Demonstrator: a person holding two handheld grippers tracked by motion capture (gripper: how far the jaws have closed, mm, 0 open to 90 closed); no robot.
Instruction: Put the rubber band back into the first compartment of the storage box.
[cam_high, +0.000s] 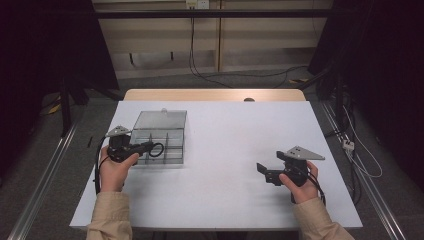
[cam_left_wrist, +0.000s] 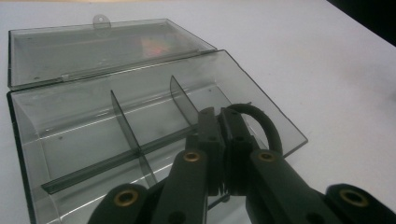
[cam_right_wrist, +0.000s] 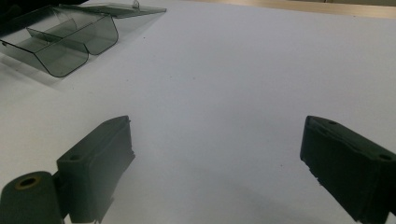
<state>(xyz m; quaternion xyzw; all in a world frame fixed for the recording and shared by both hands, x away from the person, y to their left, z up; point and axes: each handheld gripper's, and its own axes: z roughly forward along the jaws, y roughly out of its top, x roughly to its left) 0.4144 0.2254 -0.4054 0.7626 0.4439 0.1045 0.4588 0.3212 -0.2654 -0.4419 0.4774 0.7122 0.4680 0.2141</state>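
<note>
Left gripper view: left gripper (cam_left_wrist: 227, 122) is clamping a black ring (cam_left_wrist: 264, 125) between closed jaws, above the open clear box (cam_left_wrist: 70, 121) on the table (cam_high: 225, 145). Right gripper (cam_right_wrist: 215, 158) is resting wide open, holding nothing.

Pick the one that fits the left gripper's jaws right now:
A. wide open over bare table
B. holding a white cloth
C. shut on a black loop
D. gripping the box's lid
C: the left gripper has its jaws pressed together on the black loop, over the open clear box.
</note>
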